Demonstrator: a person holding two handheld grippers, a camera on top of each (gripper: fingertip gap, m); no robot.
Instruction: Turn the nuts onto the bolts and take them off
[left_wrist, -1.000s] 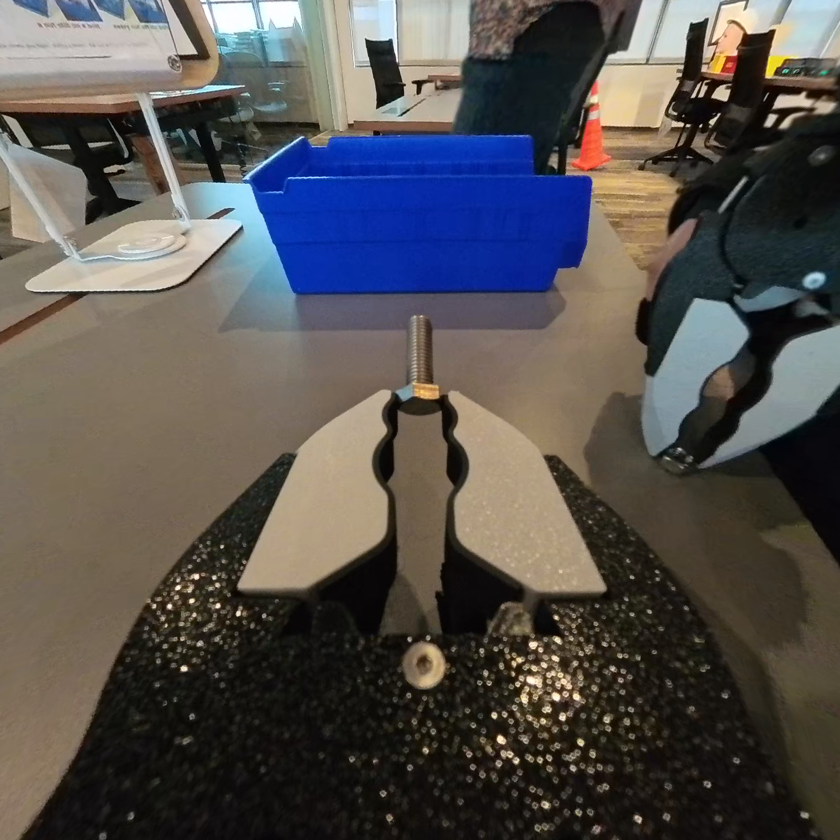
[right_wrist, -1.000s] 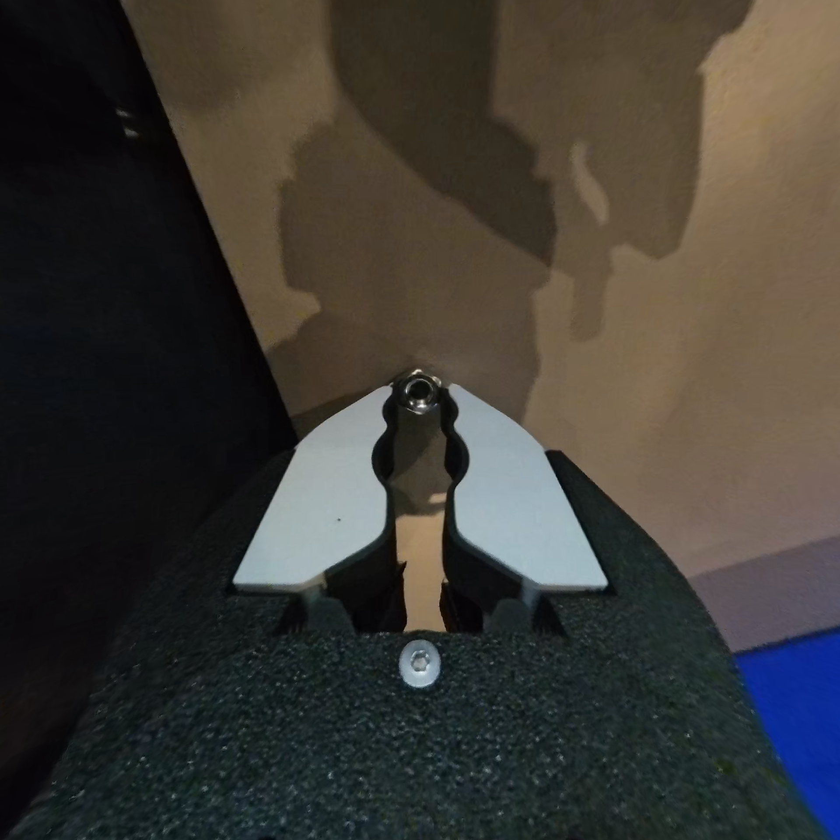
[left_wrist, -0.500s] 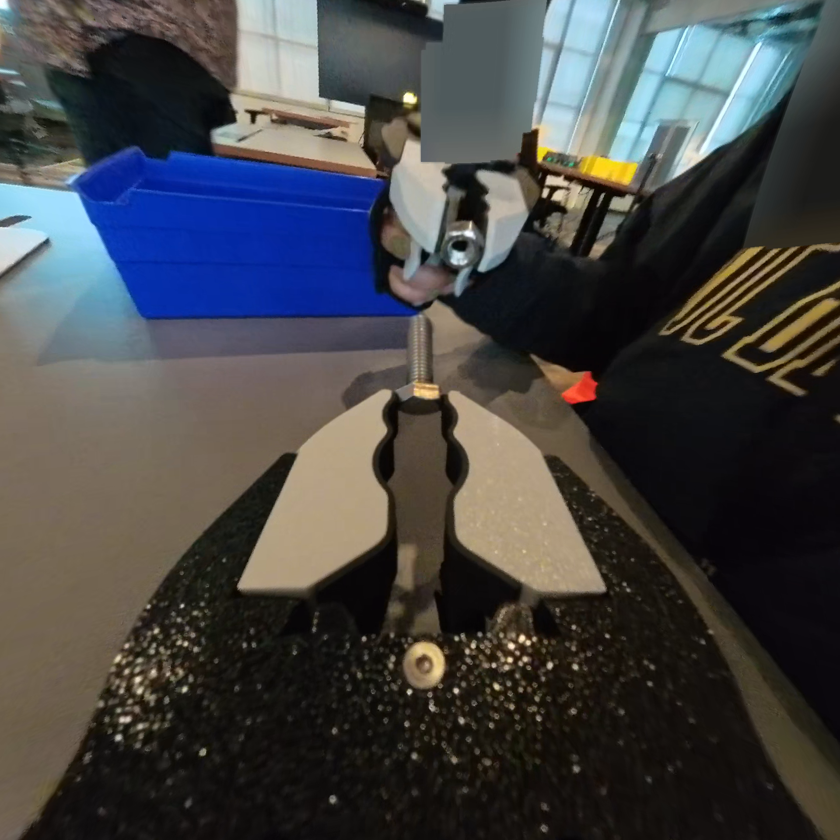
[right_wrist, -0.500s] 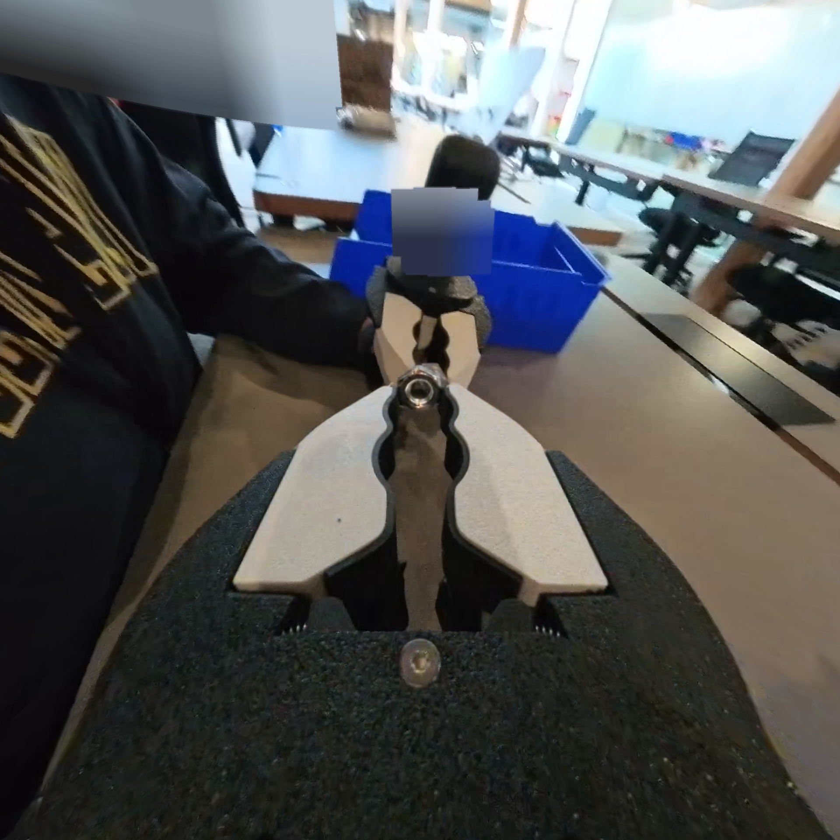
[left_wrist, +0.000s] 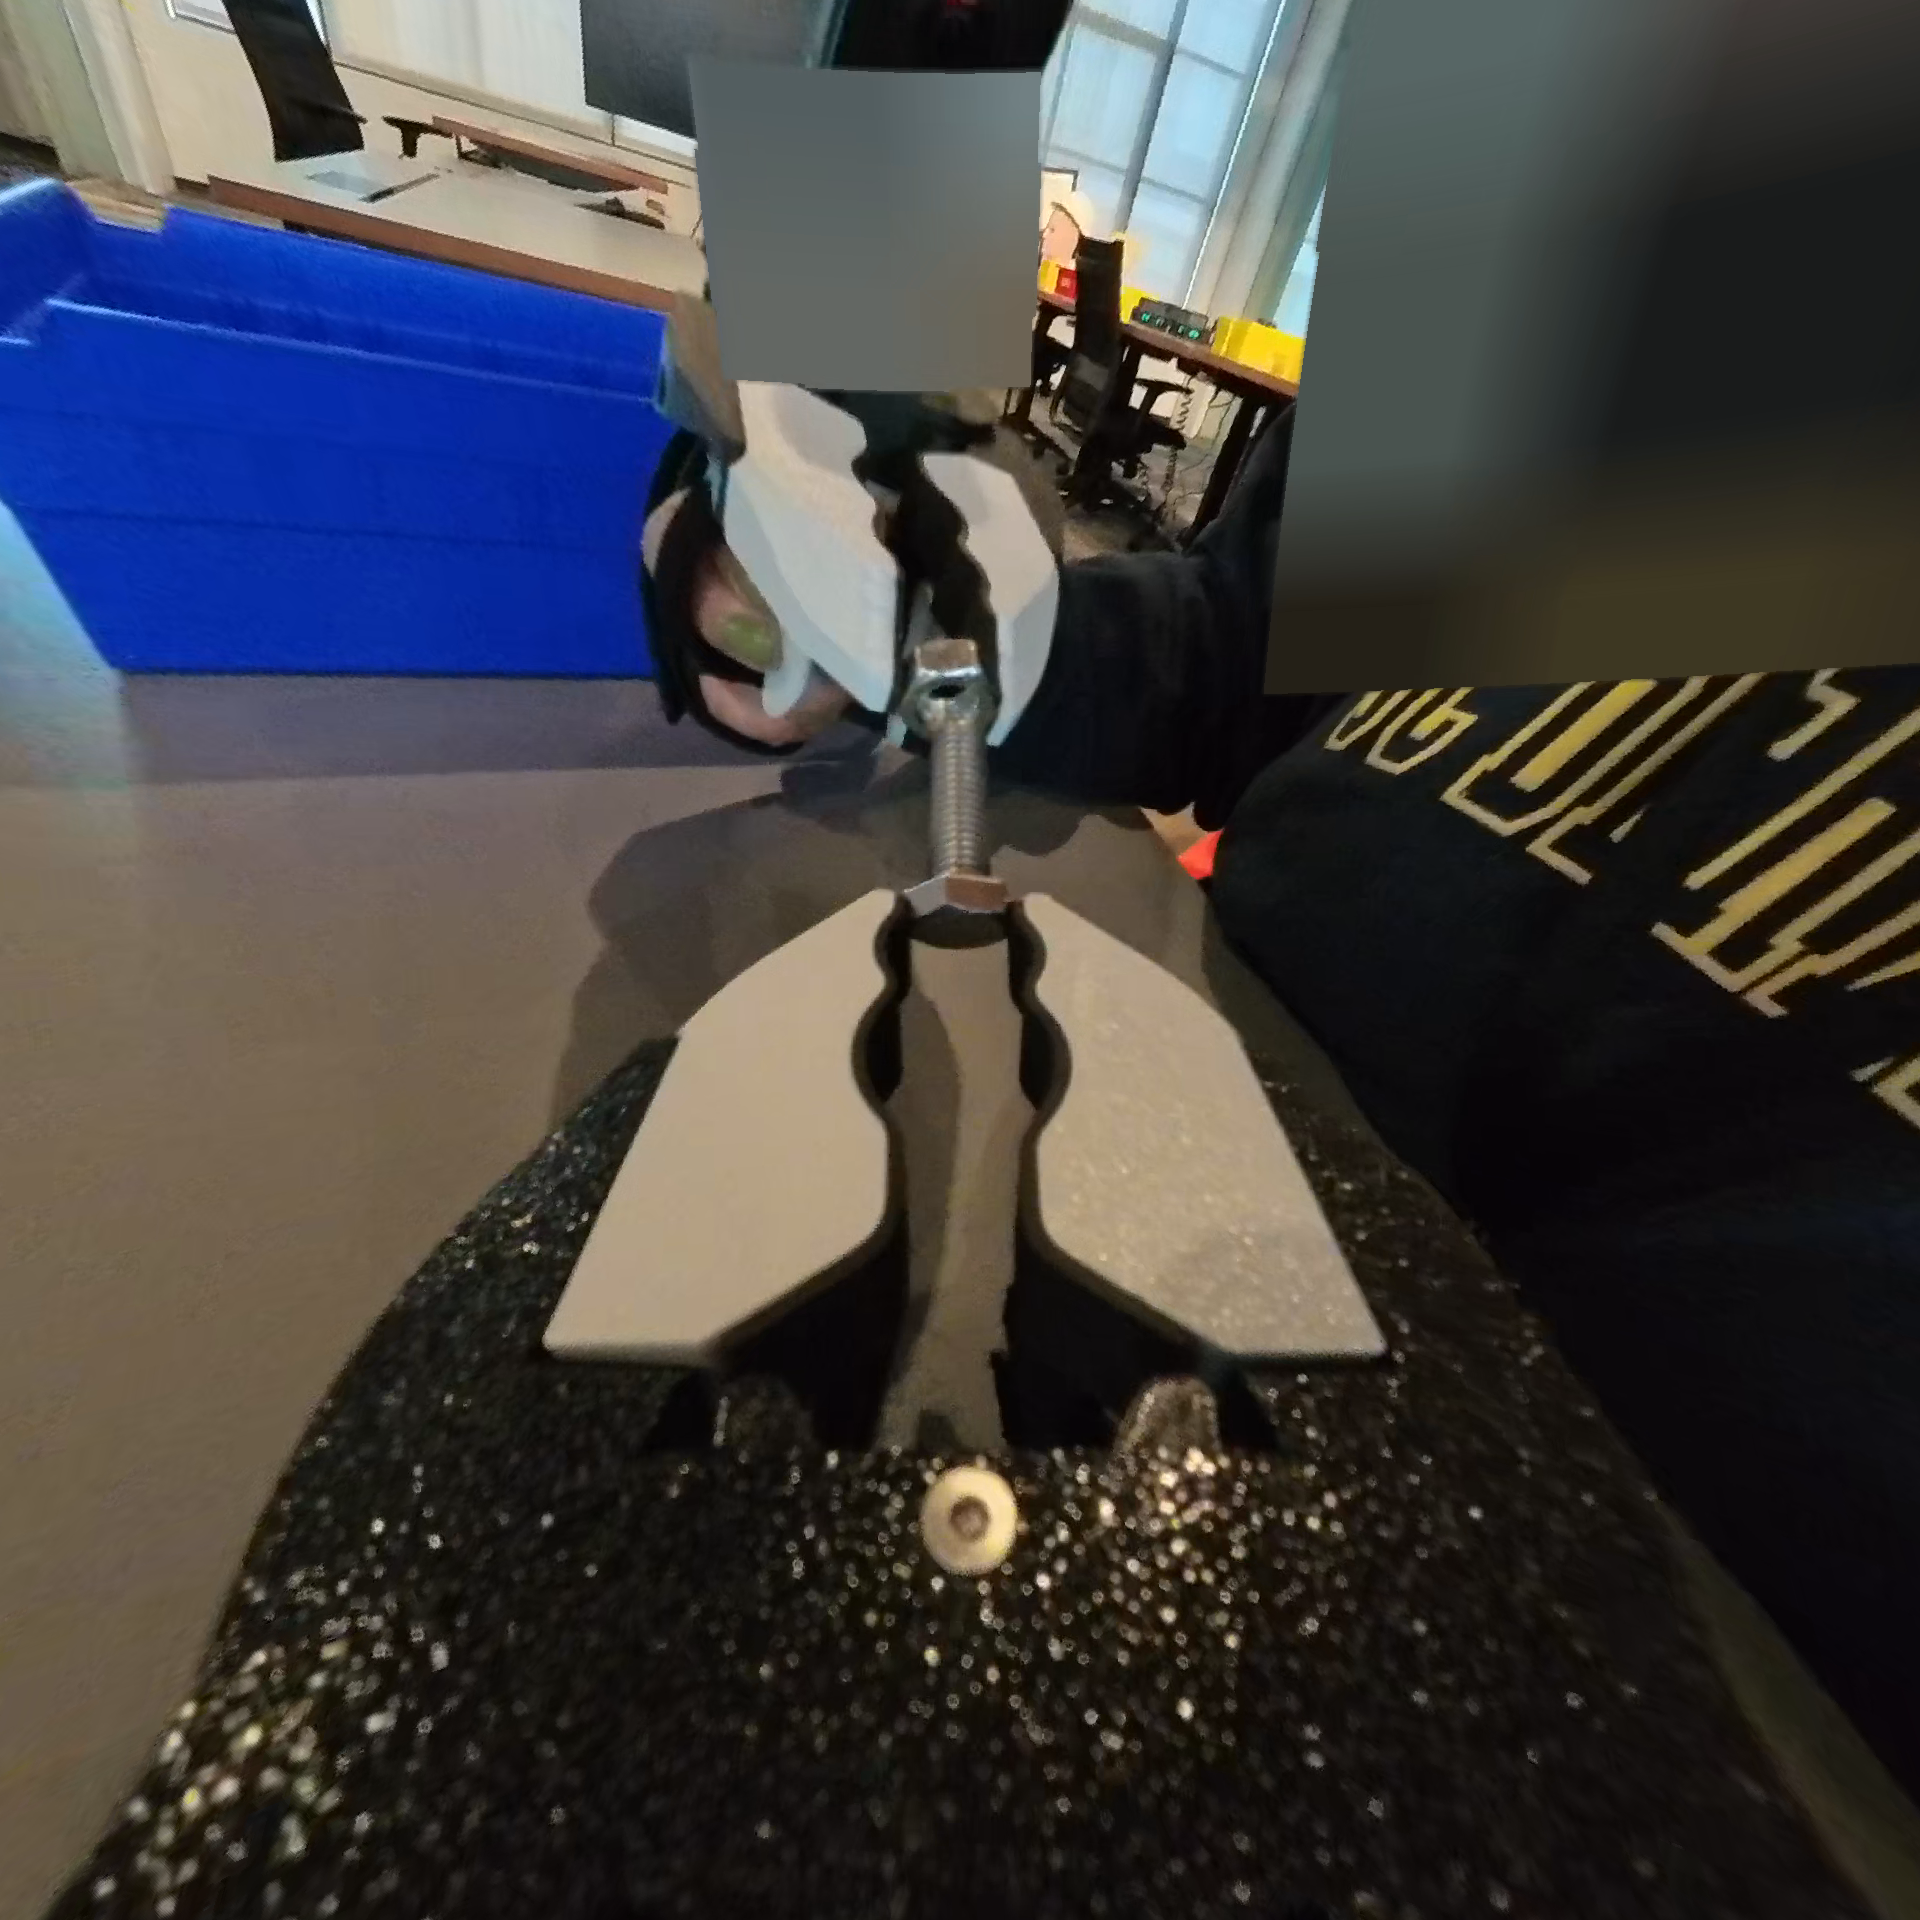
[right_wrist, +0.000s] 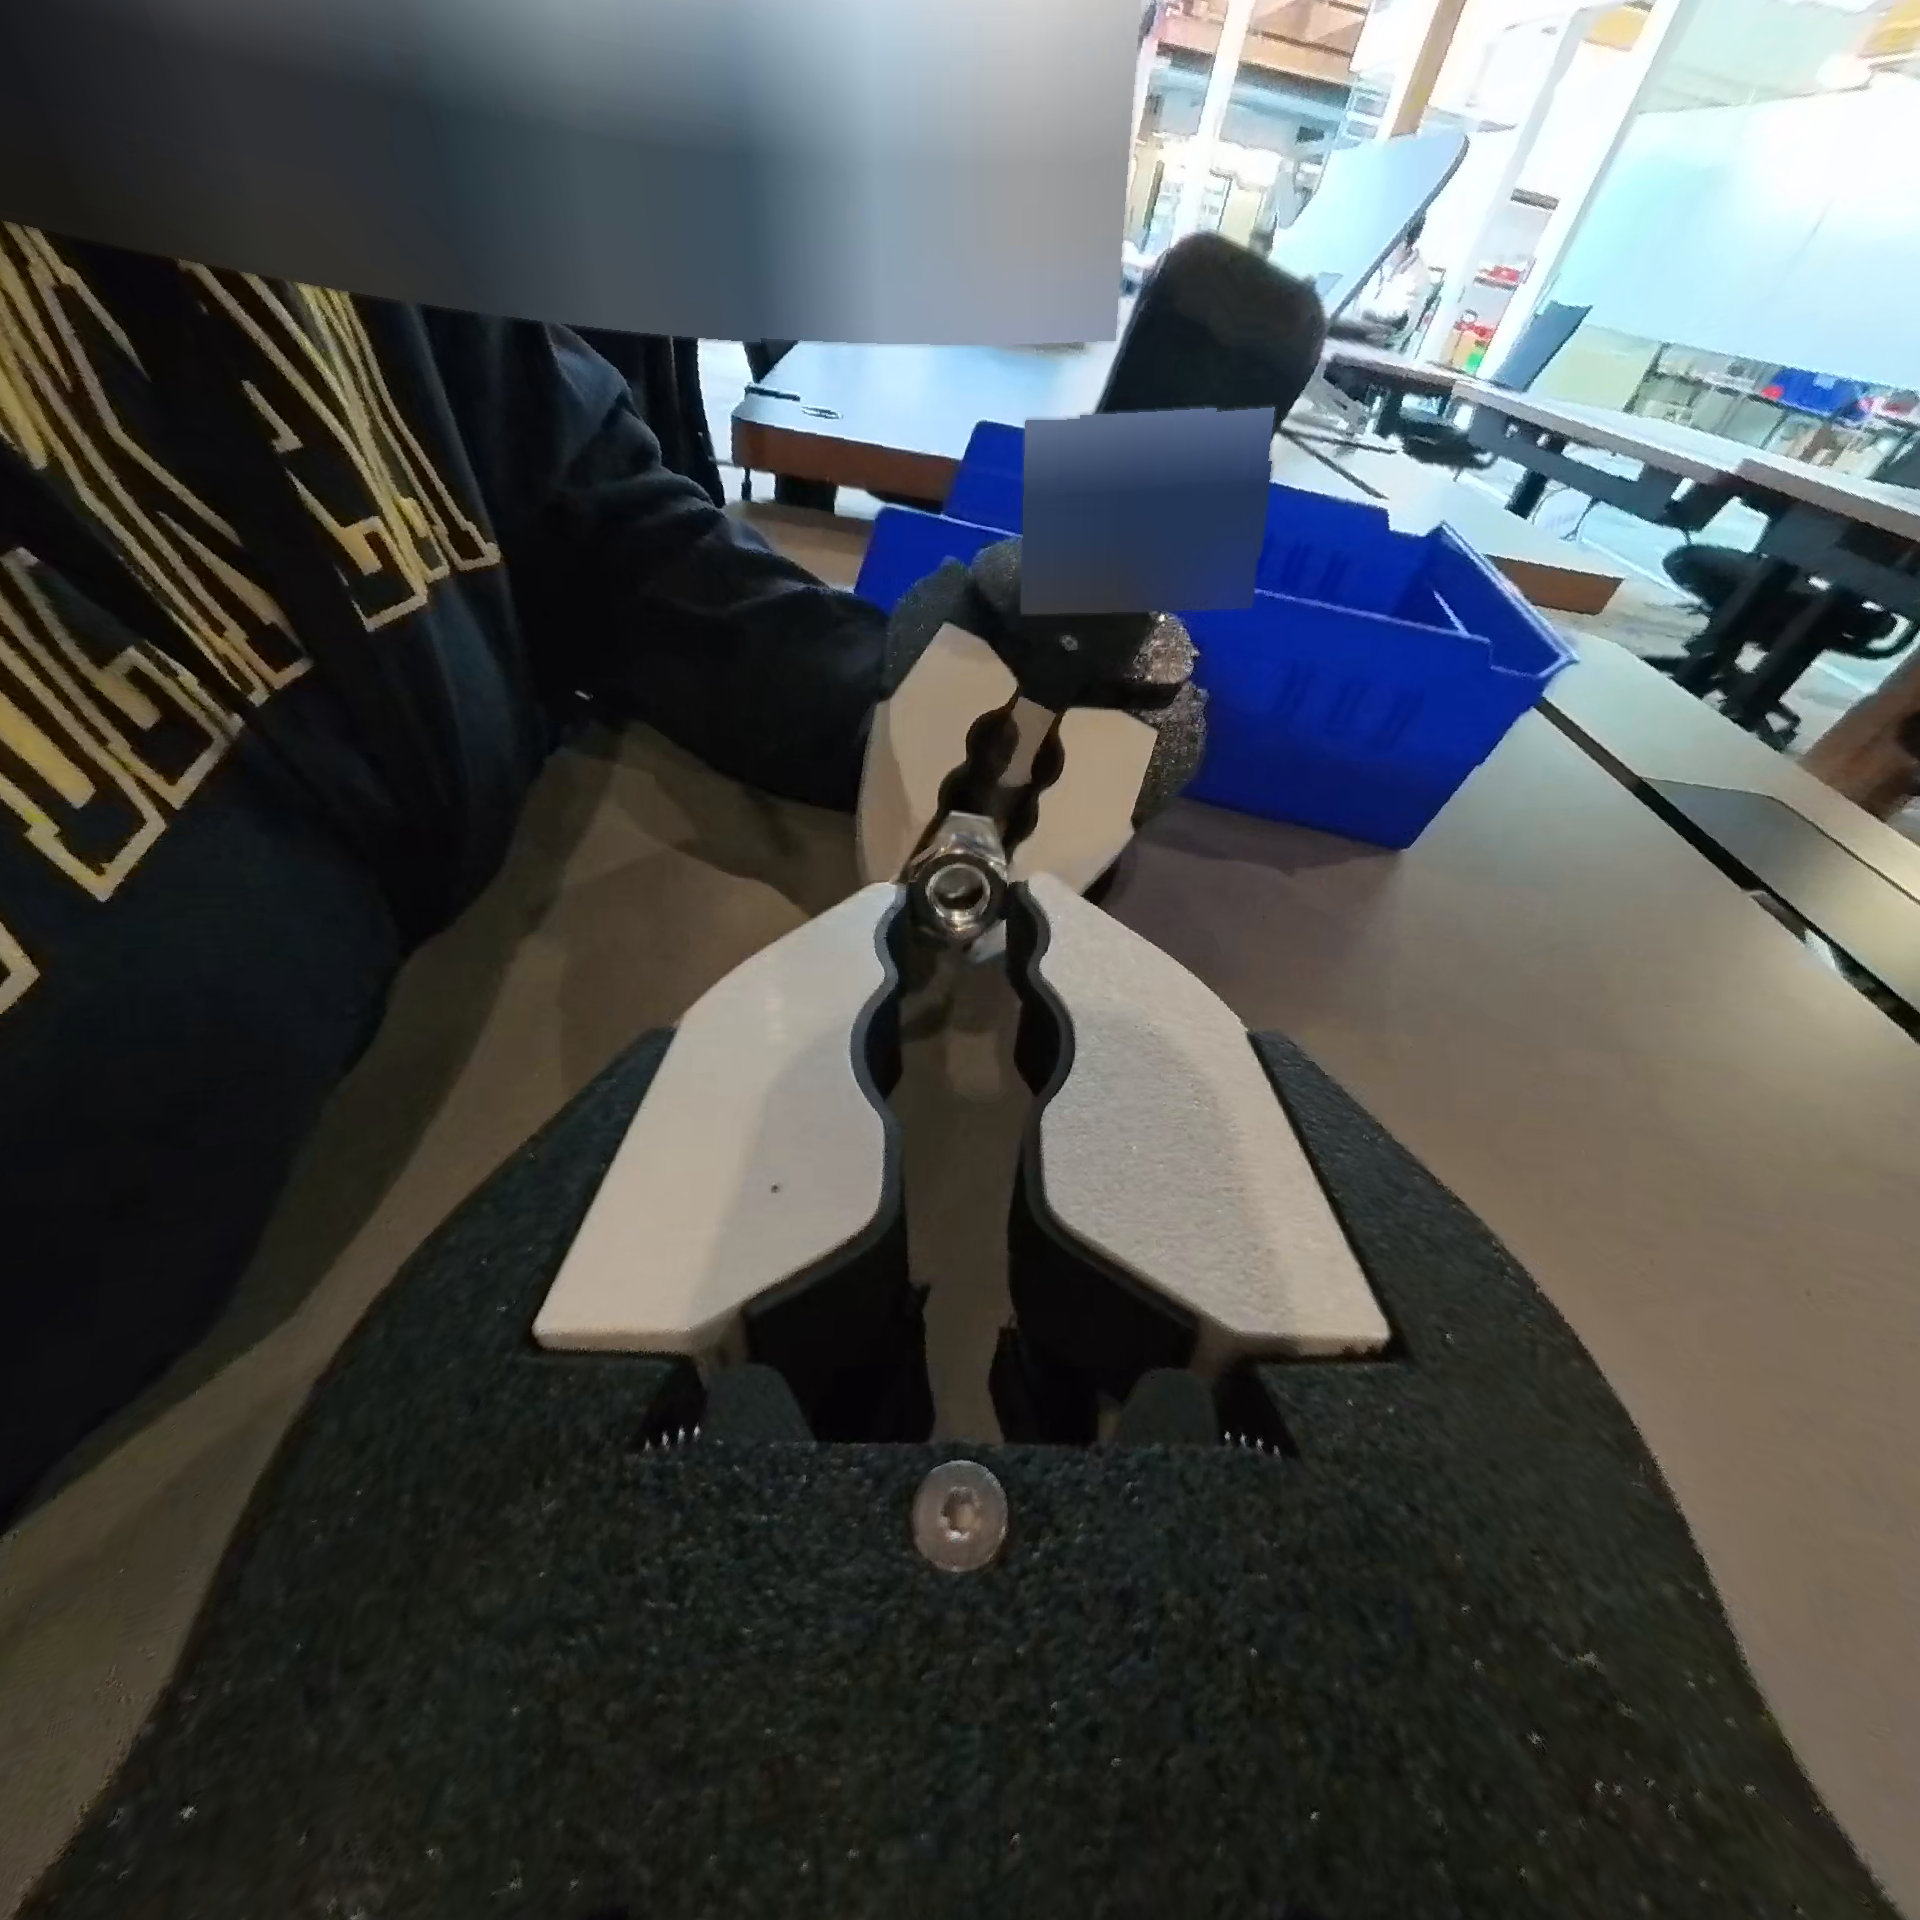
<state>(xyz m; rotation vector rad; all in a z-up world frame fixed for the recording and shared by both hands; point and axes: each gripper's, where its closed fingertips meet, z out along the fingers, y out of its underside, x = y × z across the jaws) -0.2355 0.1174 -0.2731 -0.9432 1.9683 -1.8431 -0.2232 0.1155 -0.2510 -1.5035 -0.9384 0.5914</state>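
Note:
My left gripper (left_wrist: 954, 906) is shut on the hex head of a steel bolt (left_wrist: 957, 808), whose threaded shank points forward. My right gripper (right_wrist: 954, 902) is shut on a steel nut (right_wrist: 952, 894). The two grippers face each other above the table. In the left wrist view the right gripper (left_wrist: 940, 681) holds the nut (left_wrist: 943, 686) right at the tip of the bolt's shank. In the right wrist view the left gripper (right_wrist: 977, 831) shows just behind the nut, with the bolt head (right_wrist: 961, 831) between its tips. The shank is hidden behind the nut there.
A blue plastic bin (left_wrist: 312, 488) stands on the grey table (left_wrist: 260, 987), also seen in the right wrist view (right_wrist: 1351, 707). The person's dark sweatshirt with yellow print (left_wrist: 1558, 987) fills the near side. Office desks and chairs stand in the background. The tips of both grippers are at nearly the same place.
The right gripper lifted from the table with the nut and swung to face the left one. The two have closed in, so the nut now meets the bolt's tip.

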